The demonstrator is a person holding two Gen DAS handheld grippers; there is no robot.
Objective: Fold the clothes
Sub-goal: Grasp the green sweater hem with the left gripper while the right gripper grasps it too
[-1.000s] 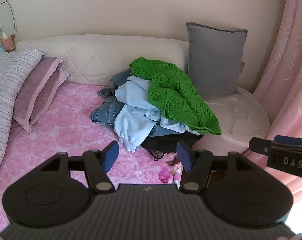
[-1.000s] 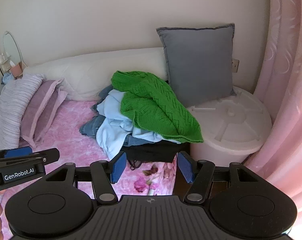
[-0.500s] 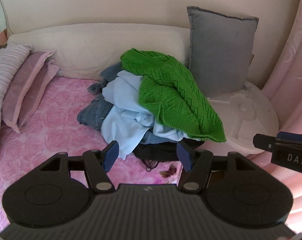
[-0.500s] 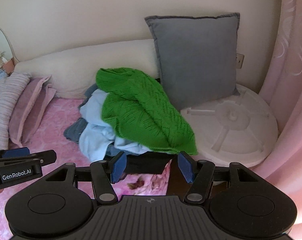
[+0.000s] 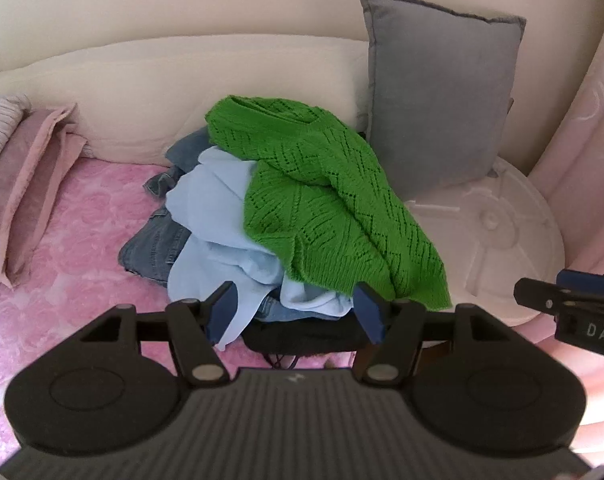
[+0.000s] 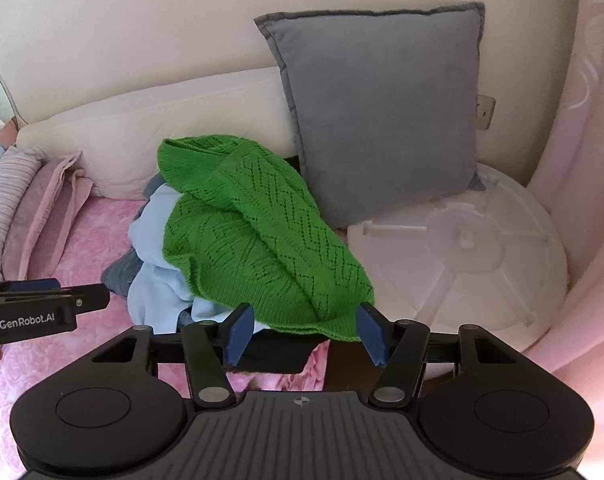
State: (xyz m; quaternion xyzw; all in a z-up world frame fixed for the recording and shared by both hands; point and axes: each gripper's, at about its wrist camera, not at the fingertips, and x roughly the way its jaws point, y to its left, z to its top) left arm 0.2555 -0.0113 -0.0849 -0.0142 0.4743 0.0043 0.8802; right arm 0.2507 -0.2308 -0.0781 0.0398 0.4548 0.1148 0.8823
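Two black handheld grippers with blue finger pads hang side by side over a bed spread with a pink rose-patterned cover (image 5: 82,248), both pointed at a heap of unfolded clothes just ahead of them. The left gripper (image 5: 296,312) has its jaws spread wide and holds nothing; beyond its pads lie a pale blue soft garment (image 5: 218,236) and crumpled blue denim jeans (image 5: 154,248), with a black garment (image 5: 302,334) at the base of the heap directly in front. The right gripper (image 6: 304,334) is likewise spread apart and empty, its pads framing the near hem of a bright green open-knit sweater (image 6: 258,248) that drapes over the top of the pile. Behind the clothes, a square grey cushion (image 6: 382,112) leans upright against the cream wall, resting partly on a white round plastic lid (image 6: 462,264) to the right of the grippers. A mauve pillow (image 5: 26,184) lies far to the left, and a pink curtain (image 6: 590,160) hangs at the right.
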